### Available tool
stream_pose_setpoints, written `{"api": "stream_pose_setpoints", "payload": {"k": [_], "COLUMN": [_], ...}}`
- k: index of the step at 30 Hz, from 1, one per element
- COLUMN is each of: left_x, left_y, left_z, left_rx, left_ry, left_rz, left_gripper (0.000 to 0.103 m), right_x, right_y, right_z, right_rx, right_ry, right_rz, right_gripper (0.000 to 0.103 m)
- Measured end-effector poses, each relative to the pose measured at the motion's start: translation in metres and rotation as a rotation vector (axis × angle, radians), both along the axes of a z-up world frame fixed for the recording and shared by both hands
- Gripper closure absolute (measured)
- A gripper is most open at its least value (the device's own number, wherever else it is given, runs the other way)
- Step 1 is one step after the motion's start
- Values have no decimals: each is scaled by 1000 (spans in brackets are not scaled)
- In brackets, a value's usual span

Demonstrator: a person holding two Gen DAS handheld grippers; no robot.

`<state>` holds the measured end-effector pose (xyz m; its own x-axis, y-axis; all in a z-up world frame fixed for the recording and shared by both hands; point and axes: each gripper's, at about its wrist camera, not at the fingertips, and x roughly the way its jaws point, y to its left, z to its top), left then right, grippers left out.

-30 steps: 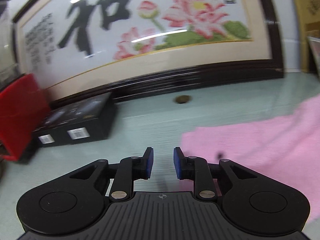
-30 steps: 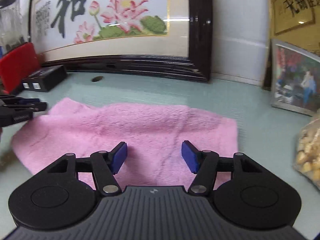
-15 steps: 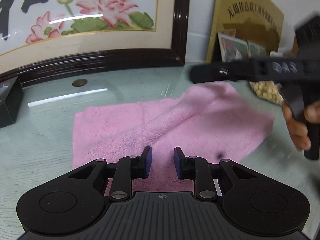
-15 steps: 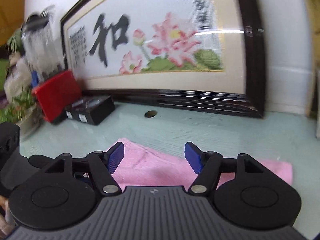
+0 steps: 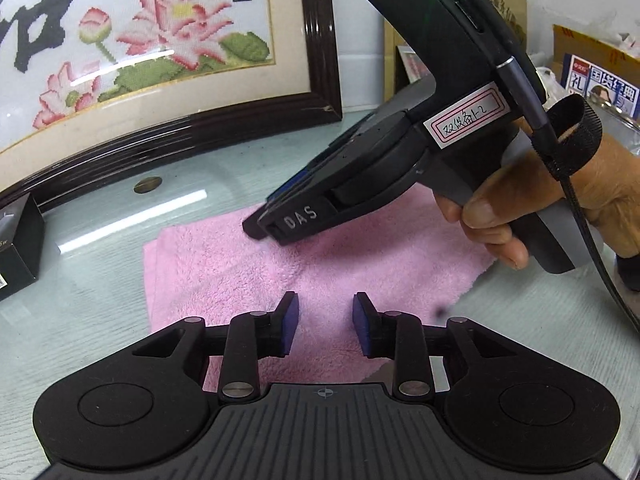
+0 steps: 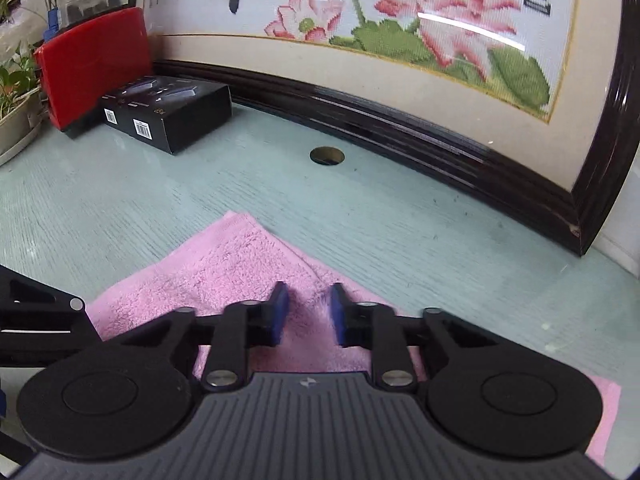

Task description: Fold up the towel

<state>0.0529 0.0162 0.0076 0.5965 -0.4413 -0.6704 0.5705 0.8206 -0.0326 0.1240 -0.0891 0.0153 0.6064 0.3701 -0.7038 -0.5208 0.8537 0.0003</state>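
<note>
— How far along is the fold, would you say?

— The pink towel (image 5: 320,256) lies doubled on the glass-topped table (image 6: 120,200): along its left edge you can see two layers stacked. So at least one fold is in it. Whether it wants another, I can't settle from here.

— And your grippers?

— Your right gripper (image 6: 306,312) sits low over the far part of the towel, tips down on the pile. Its blue pads (image 6: 280,312) stand a little apart with pink fluff bunched between them, but I can't tell whether they are truly pinching it. Your left gripper (image 5: 324,328) hovers at the near edge, fingers spread, holding nothing.

— What about the surface?

— Smooth pale-green glass, slippery, I'd judge, so the towel may slide if you drag it. There's a round hole (image 6: 327,156) beyond the towel.

— The room?

— A big framed lotus embroidery (image 6: 400,32) leans against the wall, with a black box (image 6: 168,112) and a red case (image 6: 92,68) beside it at the left.
</note>
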Motion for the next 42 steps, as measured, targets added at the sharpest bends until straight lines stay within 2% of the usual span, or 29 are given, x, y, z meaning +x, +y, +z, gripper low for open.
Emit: {"api": "stream_pose_setpoints", "payload": {"k": [4,6,10,13,17,21,25,30,32,36,38,40,42], "left_x": [-1,-2,-5,-6,-7,-5,-1,-1,0,-4,-3,-2,-1], "left_y": [2,1,-1,-1,-5,-6,-6,-9,-9,-4,-2,-1,1], "left_z": [2,2,2,3,4,3,5,3,2,4,4,4,4], "left_rx": [-4,3,19,25,46,46,28,35,30,13,17,23,11], "left_ry": [22,22,14,10,4,6,20,17,15,3,-10,-20,-26], "left_rz": [-22,-37,-57,-67,-78,-82,-78,-64,-59,-34,-7,15,29], "left_gripper": [45,40,29,27,23,21,17,9,8,8,7,7,7], "right_x": [1,-1,0,1,3,5,7,9,9,10,8,6,6], "right_y": [7,6,6,6,7,8,9,10,3,-26,-41,-54,-64], "right_z": [-1,2,2,0,-2,-4,-6,-8,-5,13,21,24,24], "right_rx": [-11,15,37,48,63,78,93,111,162,290,299,302,304], "right_ry": [-74,-134,-133,-123,-111,-98,-85,-69,-90,-75,-81,-55,-29], "right_rz": [-22,-30,-27,-26,-24,-22,-21,-19,-9,-27,-56,-67,-77], "right_gripper": [101,101,100,90,88,89,99,100,99,97,95,88,86]}}
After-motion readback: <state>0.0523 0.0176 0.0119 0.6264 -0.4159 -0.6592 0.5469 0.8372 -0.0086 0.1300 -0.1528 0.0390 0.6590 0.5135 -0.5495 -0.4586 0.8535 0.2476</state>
